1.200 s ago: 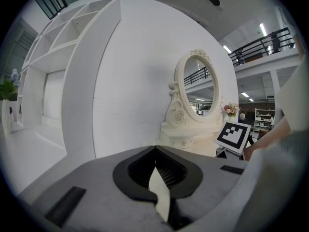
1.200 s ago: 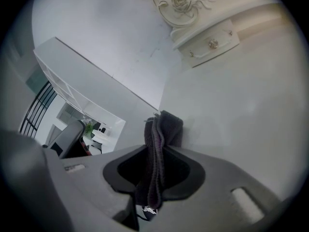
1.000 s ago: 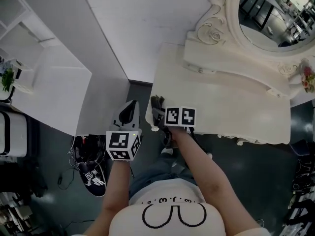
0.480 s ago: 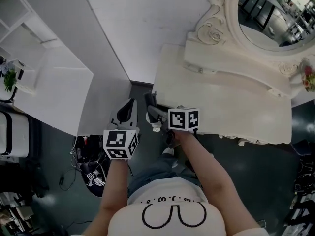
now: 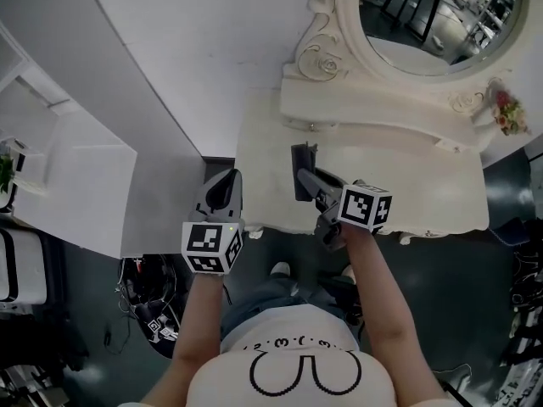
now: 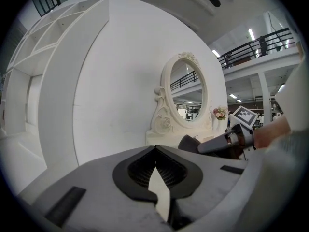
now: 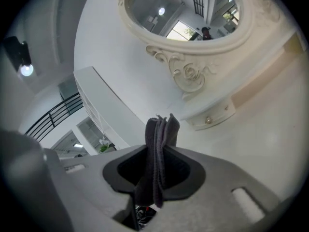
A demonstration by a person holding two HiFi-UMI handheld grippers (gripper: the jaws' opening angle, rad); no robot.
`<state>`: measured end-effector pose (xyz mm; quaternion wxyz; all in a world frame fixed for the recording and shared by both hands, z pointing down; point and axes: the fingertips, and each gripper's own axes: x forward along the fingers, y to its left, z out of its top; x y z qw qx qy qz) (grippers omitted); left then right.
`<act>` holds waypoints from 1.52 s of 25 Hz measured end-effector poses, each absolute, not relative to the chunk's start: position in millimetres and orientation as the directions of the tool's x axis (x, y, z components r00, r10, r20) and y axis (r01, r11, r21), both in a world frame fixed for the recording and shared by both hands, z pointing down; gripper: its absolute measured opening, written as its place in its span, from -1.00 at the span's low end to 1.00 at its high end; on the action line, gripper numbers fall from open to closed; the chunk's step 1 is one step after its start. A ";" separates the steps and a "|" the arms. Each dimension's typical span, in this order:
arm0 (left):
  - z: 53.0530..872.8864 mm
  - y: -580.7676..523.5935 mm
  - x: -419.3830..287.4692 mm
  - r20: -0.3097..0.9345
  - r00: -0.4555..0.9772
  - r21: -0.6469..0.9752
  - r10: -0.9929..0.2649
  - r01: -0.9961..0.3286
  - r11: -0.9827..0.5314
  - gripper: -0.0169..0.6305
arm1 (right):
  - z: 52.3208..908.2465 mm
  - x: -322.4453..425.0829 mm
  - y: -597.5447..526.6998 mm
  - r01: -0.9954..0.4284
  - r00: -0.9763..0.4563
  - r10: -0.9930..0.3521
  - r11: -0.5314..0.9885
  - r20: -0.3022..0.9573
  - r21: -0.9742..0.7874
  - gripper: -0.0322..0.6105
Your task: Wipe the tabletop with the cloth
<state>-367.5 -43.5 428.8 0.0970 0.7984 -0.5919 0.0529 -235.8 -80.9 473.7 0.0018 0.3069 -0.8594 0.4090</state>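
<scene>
The mirror (image 5: 428,15) at 1 o'clock in the head view is cut off by the top edge; the flowers (image 5: 507,108) at its 4 o'clock are small and blurred; the dark clutter on the floor at 7 o'clock is too dim to name; both hands are hidden behind the marker cubes, so only forearms show. The cloth's lower end disappears into the jaws in the right gripper view, and no view shows whether its free end touches the tabletop (image 5: 407,176).

One cloth (image 7: 161,129), dark and folded into several layers, is clamped upright between the closed jaws of the right gripper (image 7: 157,153); in the head view that cloth (image 5: 303,166) stands over the front left part of the tabletop, at 10 o'clock from the right gripper's cube (image 5: 366,206). The left gripper (image 6: 155,151) has its jaws together with nothing between them; in the head view it (image 5: 225,185) is off the table's left edge, at 8 o'clock from the cloth.

Counted: two grippers; two cubes; one cloth; one mirror; one bunch of flowers; one drawer knob (image 7: 208,121).
</scene>
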 end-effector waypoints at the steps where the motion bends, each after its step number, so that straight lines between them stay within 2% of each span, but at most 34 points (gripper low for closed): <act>1: 426.6 -45.9 -359.6 0.195 0.305 0.092 -0.932 -0.952 -0.292 -0.95 | 469.1 -221.8 -81.9 -0.544 -0.798 -0.547 0.475 0.252 -0.692 -0.62; 10: 407.0 -61.0 -302.7 0.167 0.358 0.081 -0.919 -0.934 -0.349 -0.95 | 435.8 -79.5 -84.8 -0.738 -0.590 -0.769 0.389 0.245 -0.552 -0.62; 13: 400.2 -66.2 -277.5 0.155 0.382 0.076 -0.911 -0.924 -0.374 -0.95 | 427.0 -46.9 -81.2 -0.784 -0.540 -0.805 0.375 0.246 -0.495 -0.62; 17: 392.9 -71.4 -248.2 0.145 0.399 0.054 -0.905 -0.917 -0.395 -0.95 | 405.4 -17.8 -77.0 -0.797 -0.521 -0.835 0.401 0.178 -0.451 -0.62; 23: 382.0 -76.1 -205.2 0.124 0.415 0.033 -0.901 -0.909 -0.415 -0.95 | 375.0 10.7 -72.2 -0.866 -0.485 -0.869 0.460 0.104 -0.196 -0.63; 28: 371.3 -80.5 -169.9 0.106 0.429 0.020 -0.897 -0.903 -0.429 -0.95 | 345.6 46.9 -63.8 -0.924 -0.381 -0.924 0.379 -0.030 0.053 -0.63; 38: 353.0 -83.2 -116.9 0.062 0.426 0.002 -0.902 -0.904 -0.427 -0.95 | 342.0 108.8 -58.4 -0.938 -0.342 -0.939 0.338 -0.041 0.069 -0.63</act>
